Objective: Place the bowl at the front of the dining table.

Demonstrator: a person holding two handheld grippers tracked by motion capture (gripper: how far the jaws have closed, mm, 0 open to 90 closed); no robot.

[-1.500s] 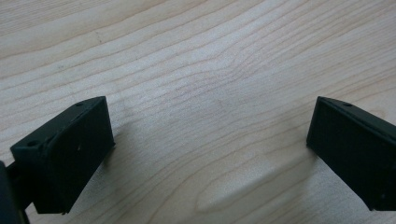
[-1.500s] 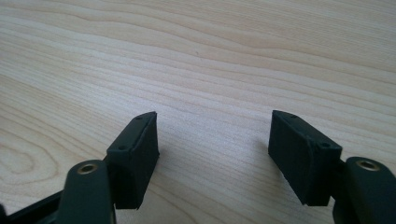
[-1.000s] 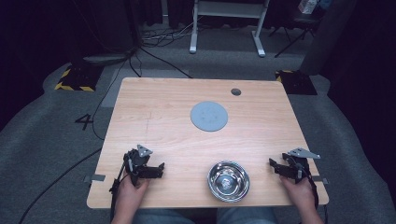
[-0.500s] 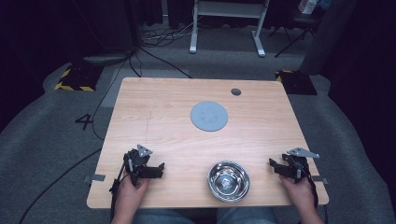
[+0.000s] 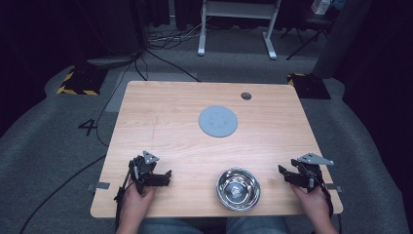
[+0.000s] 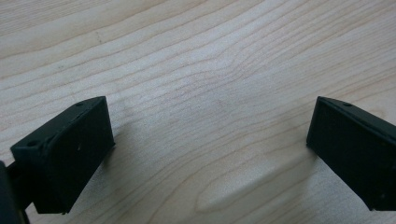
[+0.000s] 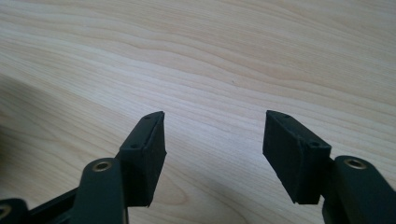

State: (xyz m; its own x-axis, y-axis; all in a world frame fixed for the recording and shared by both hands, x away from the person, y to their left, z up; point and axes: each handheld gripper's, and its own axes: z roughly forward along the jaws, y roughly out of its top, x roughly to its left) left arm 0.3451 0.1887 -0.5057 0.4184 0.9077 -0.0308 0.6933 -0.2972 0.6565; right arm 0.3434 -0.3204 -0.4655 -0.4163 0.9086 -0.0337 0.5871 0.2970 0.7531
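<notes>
Your left gripper [image 5: 168, 173] rests jaws spread at the near left, the steel bowl [image 5: 238, 188] sits untouched near centre (grey disc [image 5: 218, 121] beyond), your right gripper [image 5: 282, 170] waits spread too, so reach next.

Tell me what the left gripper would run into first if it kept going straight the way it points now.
Likely the steel bowl. In the high view the left gripper rests on the table, jaws open, pointing toward the person's right. Only bare wood lies between; whether the line grazes or misses the bowl's rim is unclear.
</notes>
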